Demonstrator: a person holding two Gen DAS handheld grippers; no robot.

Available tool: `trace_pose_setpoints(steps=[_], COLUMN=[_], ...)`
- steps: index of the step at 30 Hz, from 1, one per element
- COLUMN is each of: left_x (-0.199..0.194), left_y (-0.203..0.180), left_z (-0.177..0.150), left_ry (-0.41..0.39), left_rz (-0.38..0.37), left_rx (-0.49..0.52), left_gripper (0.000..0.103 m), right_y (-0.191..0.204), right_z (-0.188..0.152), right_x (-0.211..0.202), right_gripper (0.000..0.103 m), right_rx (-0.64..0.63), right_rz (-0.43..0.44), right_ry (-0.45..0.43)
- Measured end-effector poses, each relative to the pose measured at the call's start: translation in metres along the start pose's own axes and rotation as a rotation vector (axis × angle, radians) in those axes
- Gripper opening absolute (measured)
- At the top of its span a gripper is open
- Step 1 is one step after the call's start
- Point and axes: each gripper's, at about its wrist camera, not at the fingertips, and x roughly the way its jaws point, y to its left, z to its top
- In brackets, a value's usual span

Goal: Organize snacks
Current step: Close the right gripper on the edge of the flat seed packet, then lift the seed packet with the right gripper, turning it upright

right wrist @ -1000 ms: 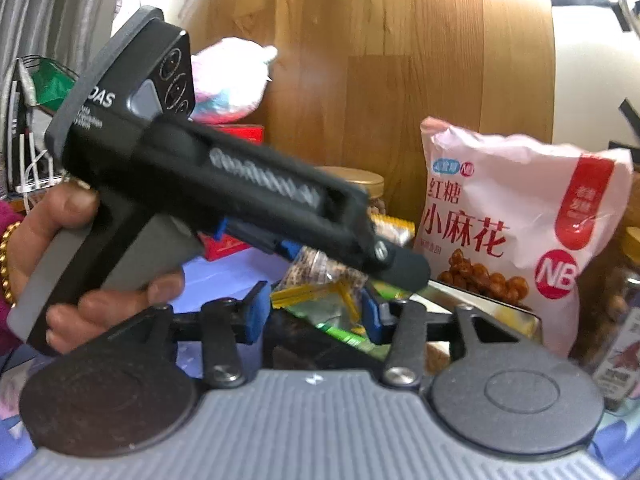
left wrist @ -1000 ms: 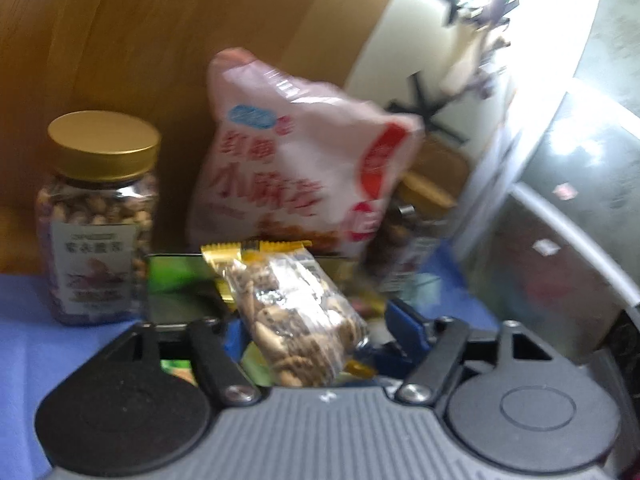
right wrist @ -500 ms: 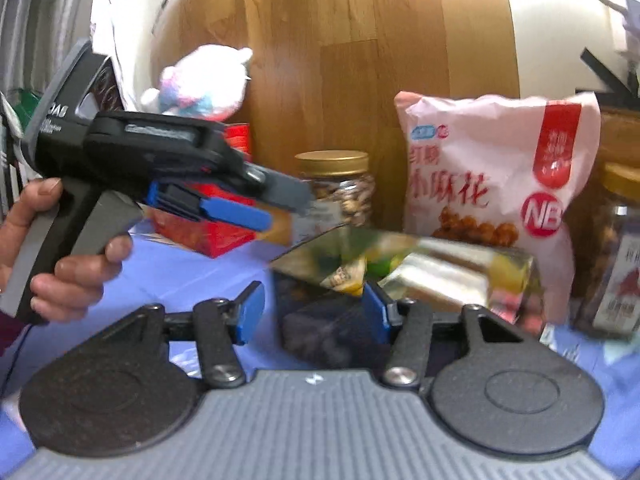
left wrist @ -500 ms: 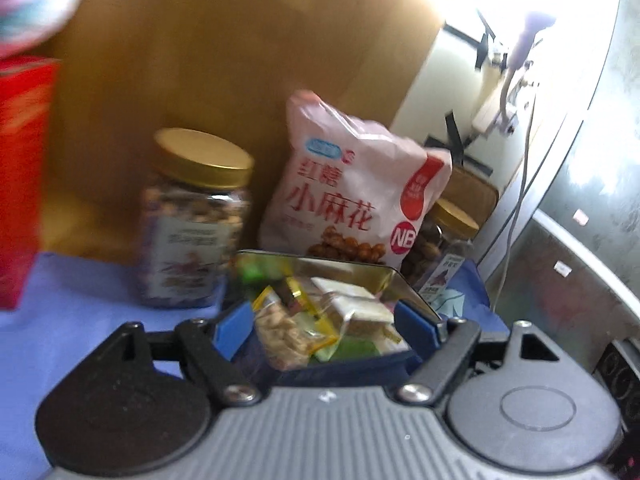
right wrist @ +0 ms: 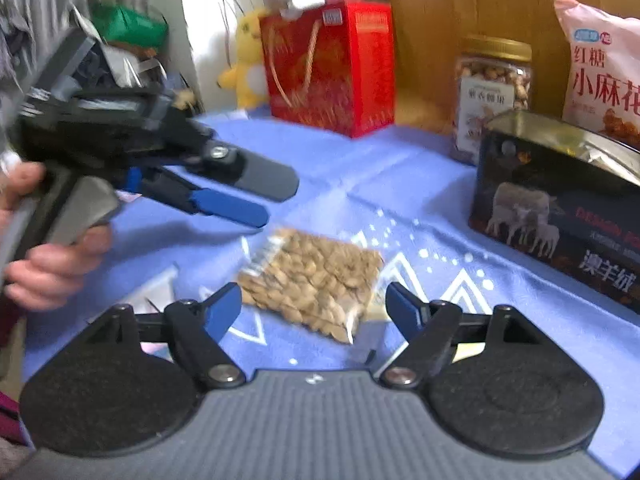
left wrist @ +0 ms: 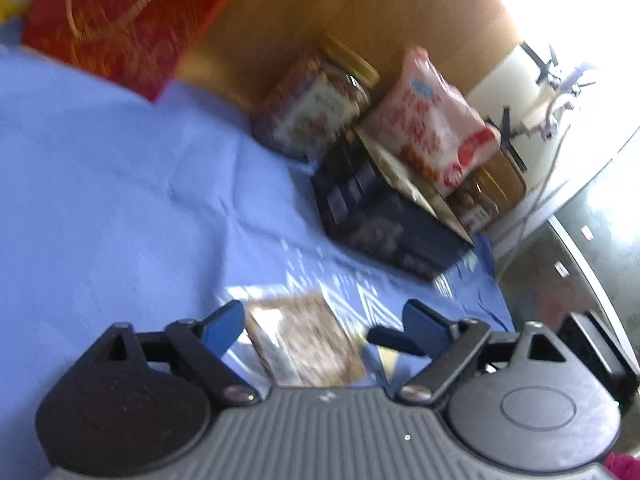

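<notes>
A clear packet of nuts [right wrist: 316, 272] lies flat on the blue cloth [right wrist: 360, 168]. My right gripper [right wrist: 314, 304] is just short of it, jaws opening wide, and its pads do not touch the packet. My left gripper [right wrist: 276, 200], held in a hand [right wrist: 52, 264], hovers above and left of the packet. In the left wrist view the packet [left wrist: 304, 344] shows blurred between the opening jaws of the left gripper [left wrist: 322, 320], untouched. The dark open tin [right wrist: 560, 216] stands at the right.
Behind the tin stand a gold-lidded nut jar [right wrist: 492, 92] and a pink snack bag [right wrist: 600, 72] against a wooden panel. A red gift bag [right wrist: 332, 68] with plush toys on top sits at the back. A second jar [left wrist: 488, 188] is past the tin.
The left gripper let its nut packet go into the tin, then swung left and down. Both grippers left the tin, came over another packet on the cloth and spread their jaws wider.
</notes>
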Motion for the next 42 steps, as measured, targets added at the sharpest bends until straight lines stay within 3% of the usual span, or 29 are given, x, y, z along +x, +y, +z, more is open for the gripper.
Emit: trace_pose_setpoints(steps=[2, 4, 7, 8, 11, 13, 16, 19, 24, 31, 36, 38, 39, 42], left_x=[0.01, 0.016, 0.034, 0.04, 0.048, 0.044, 0.019, -0.002, -0.001, 0.03, 0.024, 0.021, 0.019, 0.017], left_y=[-0.007, -0.016, -0.019, -0.021, -0.036, -0.035, -0.024, -0.001, 0.02, 0.003, -0.002, 0.002, 0.005, 0.007], left_z=[-0.008, -0.011, -0.012, -0.013, -0.017, -0.017, -0.011, -0.005, -0.004, 0.001, -0.001, -0.005, -0.006, -0.011], left_ry=[-0.003, -0.016, 0.061, 0.079, 0.072, 0.067, -0.007, -0.049, 0.0, 0.034, 0.007, -0.013, -0.022, -0.048], left_rz=[-0.009, -0.038, -0.196, -0.205, -0.129, -0.124, -0.065, -0.019, -0.092, -0.159, -0.081, -0.085, -0.092, -0.102], left_rx=[0.015, 0.035, -0.035, -0.038, 0.058, 0.06, 0.044, -0.032, -0.143, -0.126, -0.055, -0.049, -0.053, -0.045], left_gripper=[0.098, 0.097, 0.075, 0.072, 0.061, 0.061, 0.072, 0.078, 0.078, 0.078, 0.077, 0.077, 0.077, 0.077], right_y=[0.0, -0.003, -0.011, -0.014, -0.017, -0.018, -0.015, -0.013, -0.021, -0.03, -0.035, -0.046, -0.053, -0.078], right_z=[-0.004, -0.008, -0.009, -0.01, -0.011, -0.009, -0.01, -0.01, -0.011, -0.013, -0.015, -0.016, -0.017, -0.024], right_x=[0.005, 0.003, -0.002, -0.003, -0.005, -0.002, -0.005, -0.005, -0.007, -0.011, -0.013, -0.014, -0.015, -0.015], right_gripper=[0.084, 0.084, 0.082, 0.082, 0.082, 0.082, 0.082, 0.082, 0.082, 0.082, 0.082, 0.074, 0.06, 0.056], right_rx=[-0.01, 0.005, 0.044, 0.06, 0.084, 0.092, 0.097, 0.093, 0.135, 0.207, 0.245, 0.317, 0.368, 0.562], right_rz=[-0.019, -0.014, 0.005, 0.009, 0.005, 0.004, 0.005, 0.001, 0.034, 0.084, 0.127, 0.175, 0.216, 0.337], right_ry=[0.003, -0.01, -0.028, -0.034, -0.047, -0.052, -0.054, -0.051, -0.062, -0.079, -0.078, -0.083, -0.084, -0.103])
